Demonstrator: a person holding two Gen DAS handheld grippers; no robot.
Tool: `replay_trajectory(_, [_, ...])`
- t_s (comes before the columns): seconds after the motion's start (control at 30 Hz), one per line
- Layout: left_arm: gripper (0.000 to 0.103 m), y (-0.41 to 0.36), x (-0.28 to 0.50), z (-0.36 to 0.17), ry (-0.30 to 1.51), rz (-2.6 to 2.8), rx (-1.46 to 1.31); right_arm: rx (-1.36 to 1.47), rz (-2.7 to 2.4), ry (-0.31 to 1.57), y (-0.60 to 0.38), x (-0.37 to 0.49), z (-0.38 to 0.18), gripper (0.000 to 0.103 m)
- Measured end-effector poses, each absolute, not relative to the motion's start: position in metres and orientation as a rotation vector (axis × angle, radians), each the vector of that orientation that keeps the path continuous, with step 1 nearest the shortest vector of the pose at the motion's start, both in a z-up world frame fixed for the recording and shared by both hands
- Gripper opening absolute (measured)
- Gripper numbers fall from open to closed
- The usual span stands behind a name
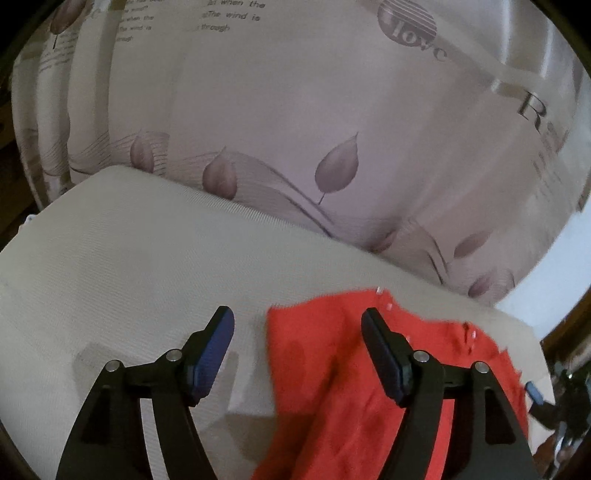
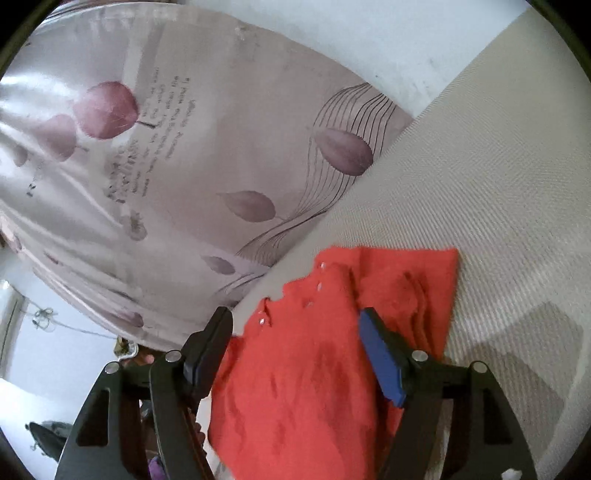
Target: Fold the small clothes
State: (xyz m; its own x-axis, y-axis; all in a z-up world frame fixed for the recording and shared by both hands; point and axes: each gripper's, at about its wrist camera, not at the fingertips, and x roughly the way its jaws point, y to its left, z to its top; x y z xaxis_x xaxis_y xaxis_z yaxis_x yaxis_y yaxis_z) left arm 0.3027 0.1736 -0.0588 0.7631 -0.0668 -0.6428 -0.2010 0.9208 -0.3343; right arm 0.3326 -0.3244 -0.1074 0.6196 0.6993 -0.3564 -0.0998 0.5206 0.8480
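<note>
A small red garment with white snap buttons lies rumpled on a beige textured surface. My left gripper is open above the garment's left edge, one finger over the beige surface, the other over the red cloth. In the right wrist view the same red garment lies partly folded over near the surface's edge. My right gripper is open with the cloth between and below its fingers; neither gripper holds anything. The tip of the right gripper shows in the left wrist view.
A pale pink curtain with leaf prints and lettering hangs right behind the beige surface. The surface's edge runs close to the garment in the right wrist view, with a white wall beyond.
</note>
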Motion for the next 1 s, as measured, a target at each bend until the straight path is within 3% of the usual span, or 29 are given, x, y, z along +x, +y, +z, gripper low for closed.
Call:
replay_trajectory(0.17, [0.072,0.169,0.265,-0.075,0.794,-0.022,-0.289,0.778,0.564,0.771,-0.318,0.277,-0.098,0.069])
replay_trajectory(0.37, [0.072,0.157,0.224,-0.096,0.874,-0.144,-0.273,0.412,0.464,0.779,-0.301,0.199,-0.091,0.069])
replay_trajectory(0.83, [0.068,0.142,0.191,-0.105,0.859,-0.204,-0.349,0.387,0.449,0.889,-0.311,0.186,-0.106,0.068])
replay_trajectory(0.87, [0.064,0.141,0.19,-0.106,0.859,-0.197,-0.332,0.37,0.442,0.906,-0.307,0.188,-0.109,0.059])
replay_trajectory(0.9, [0.054,0.139,0.191,-0.108,0.869,-0.189,-0.315,0.359,0.438,0.932,-0.303,0.191,-0.112,0.045])
replay_trajectory(0.93, [0.048,0.139,0.191,-0.108,0.872,-0.181,-0.306,0.348,0.43,0.958,-0.3,0.194,-0.116,0.012])
replay_trajectory(1.0, [0.032,0.141,0.191,-0.109,0.887,-0.176,-0.295,0.343,0.412,0.988,-0.299,0.197,-0.12,0.01])
